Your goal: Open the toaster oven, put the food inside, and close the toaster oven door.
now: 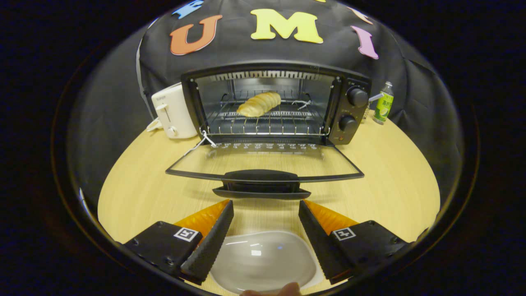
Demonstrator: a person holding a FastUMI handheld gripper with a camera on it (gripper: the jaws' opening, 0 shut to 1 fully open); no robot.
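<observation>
Fingers of the gripper stand wide apart, holding nothing, level over a white plate that lies between them on the wooden table. At twelve o'clock, just ahead, the toaster oven has its glass door dropped flat, handle nearest. Bread rests on the rack inside. A white toaster stands at ten o'clock, a green bottle at two.

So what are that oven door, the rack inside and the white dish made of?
The door looks like clear glass, the table's grain showing through, with a dark matte handle, probably plastic. The rack seems shiny metal wire. The dish, between the open gripper fingers, is glossy white with highlights: ceramic or plastic.
</observation>
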